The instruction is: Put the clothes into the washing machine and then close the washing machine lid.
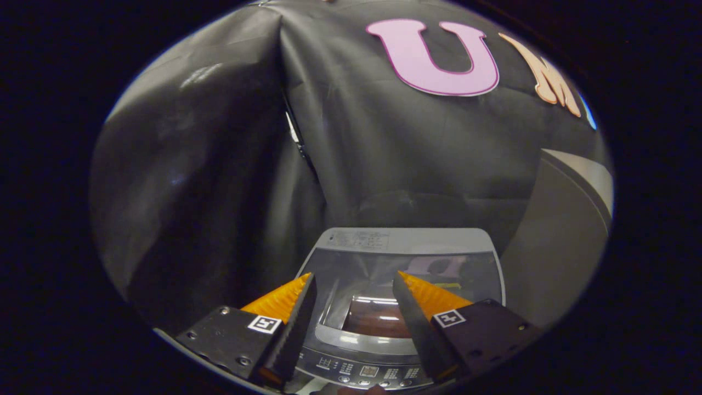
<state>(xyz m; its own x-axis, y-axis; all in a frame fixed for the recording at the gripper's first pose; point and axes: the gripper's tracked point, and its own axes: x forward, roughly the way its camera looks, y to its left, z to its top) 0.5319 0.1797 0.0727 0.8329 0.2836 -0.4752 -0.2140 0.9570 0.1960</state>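
Note:
A grey top-loading washing machine (356, 240) stands below and just ahead of my fingers. Its glass lid (439, 274) lies flat over the tub and reflects the booth. A reddish-brown shape (378, 321), perhaps clothes, shows in the near part of the lid's window, between my fingers. The control panel (362, 372) with its buttons runs along the machine's near edge. My gripper (355, 274) hovers above the lid, open, with nothing between its fingers.
A tall grey slanted panel (565, 241) rises right of the machine, close to its side. Black cloth walls (219, 164) hang behind and to the left of the machine, meeting in a corner fold.

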